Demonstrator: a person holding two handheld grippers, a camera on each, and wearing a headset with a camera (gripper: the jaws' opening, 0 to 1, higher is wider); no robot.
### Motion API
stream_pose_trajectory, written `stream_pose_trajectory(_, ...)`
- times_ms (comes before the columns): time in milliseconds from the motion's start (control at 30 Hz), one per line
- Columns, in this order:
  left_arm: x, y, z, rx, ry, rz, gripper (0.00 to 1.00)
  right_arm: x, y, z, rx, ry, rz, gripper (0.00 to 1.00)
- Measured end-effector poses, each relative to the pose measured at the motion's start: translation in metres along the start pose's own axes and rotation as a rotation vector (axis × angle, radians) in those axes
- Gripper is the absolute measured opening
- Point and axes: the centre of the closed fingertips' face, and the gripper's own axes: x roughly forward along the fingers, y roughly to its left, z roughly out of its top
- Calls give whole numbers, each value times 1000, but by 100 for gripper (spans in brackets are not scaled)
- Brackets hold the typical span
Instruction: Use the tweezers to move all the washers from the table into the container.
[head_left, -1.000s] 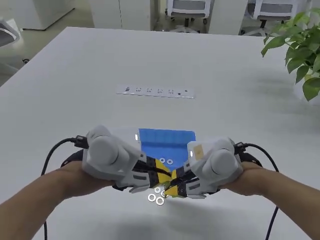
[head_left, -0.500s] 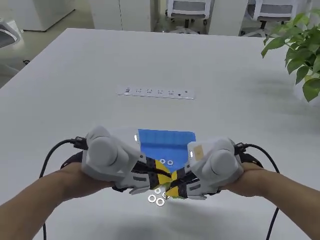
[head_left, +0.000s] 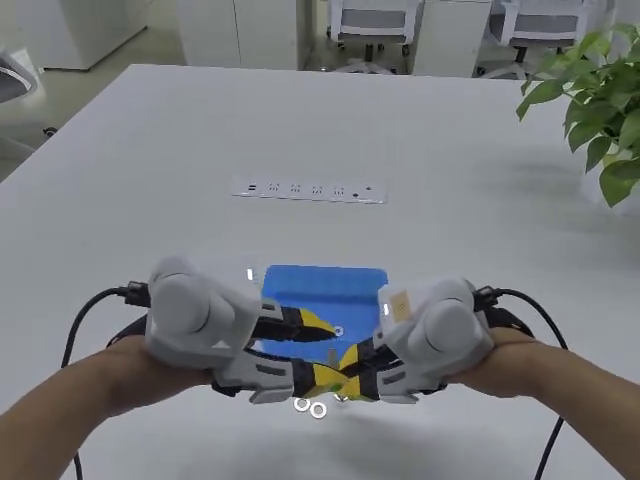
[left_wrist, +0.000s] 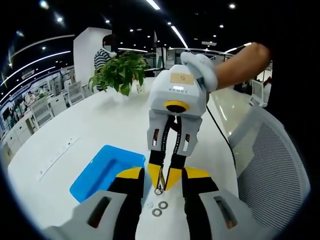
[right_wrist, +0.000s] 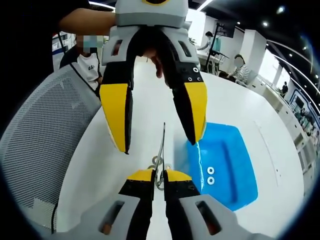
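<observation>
We locate the washers (head_left: 318, 409) in two places. Loose ones lie on the white table (head_left: 450, 200) just in front of the near edge of the blue container (head_left: 300, 285), below the two gripper heads in the head view. The left gripper view shows three of them close together. The right gripper view shows two more inside the container, side by side on its floor.

The tweezers (right_wrist: 163, 142) run forward from the right gripper (right_wrist: 160, 175), whose jaws are closed on them. The tweezer tips point down at the table among the loose washers. In the left gripper view a ring sits at the tips, and we cannot tell whether it is pinched or merely lies under them.

The left gripper (left_wrist: 165, 172) faces the right gripper head-on. Its jaws are spread wide and hold nothing, with one yellow tip on either side of the tweezers.

In the head view each gripper is held in a hand, the left one on the left and the right one on the right, and the container sits just beyond them. Farther back on the table lies a white power strip (head_left: 310, 188), well apart from the container. A leafy plant (head_left: 600, 110) stands at the right edge
</observation>
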Motion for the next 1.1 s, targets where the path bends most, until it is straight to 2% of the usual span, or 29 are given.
stream_pose_trajectory(267,-8,-4,8,-27,-43,8,52,-6,0,7,3,-4,-3,8)
stream_pose_trajectory(533,-17,0,4,-51,-48,50,71,-16,-4,15,-4,-4,-7,8)
stream_pose_trajectory(933,-29,3,-2,-74,-51,89,82,-33,-13,30,3,-11,-6,8)
stream_pose_trajectory(1000,-30,5,-2,-77,-54,102,87,-35,-16,31,4,-11,-7,8)
stream_pose_trajectory(1100,-32,6,-3,-82,-55,108,87,-38,-18,34,7,-15,-7,8)
